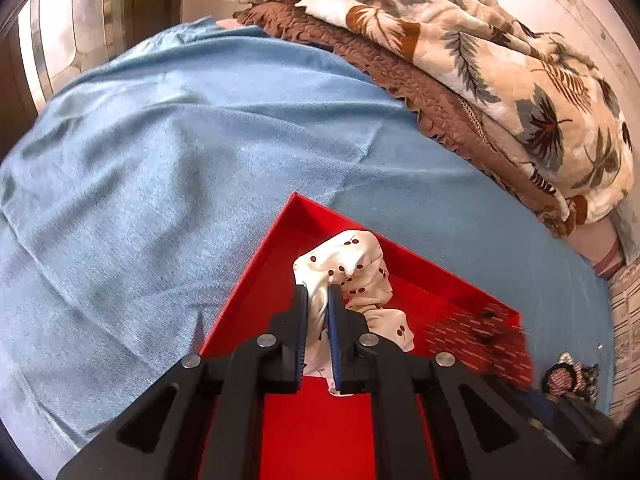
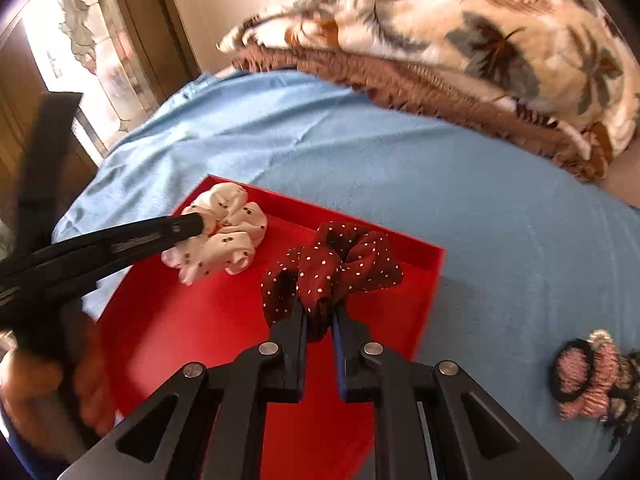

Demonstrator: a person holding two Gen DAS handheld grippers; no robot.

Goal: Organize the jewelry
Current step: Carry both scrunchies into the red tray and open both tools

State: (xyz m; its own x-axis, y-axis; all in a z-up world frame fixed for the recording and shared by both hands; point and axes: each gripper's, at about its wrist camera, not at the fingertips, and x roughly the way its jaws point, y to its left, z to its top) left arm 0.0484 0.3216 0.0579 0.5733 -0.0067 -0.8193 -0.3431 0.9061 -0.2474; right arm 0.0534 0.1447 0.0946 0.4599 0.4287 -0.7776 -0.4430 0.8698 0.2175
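A shallow red tray [image 2: 168,320] lies on the blue cloth; it also shows in the left wrist view [image 1: 256,280]. My left gripper [image 1: 318,292] is shut on a white scrunchie with dark dots [image 1: 352,268], held inside the tray's far corner. In the right wrist view the same white scrunchie [image 2: 228,240] sits in the tray with the left gripper's fingers [image 2: 184,226] on it. My right gripper [image 2: 320,312] is shut on a dark red scrunchie with white dots [image 2: 336,268], over the tray's right side.
A blue cloth [image 2: 500,248] covers the bed. A pink and black scrunchie pile [image 2: 588,376] lies on it right of the tray, also seen in the left wrist view [image 1: 572,378]. A brown blanket and floral quilt [image 2: 460,32] are heaped at the back.
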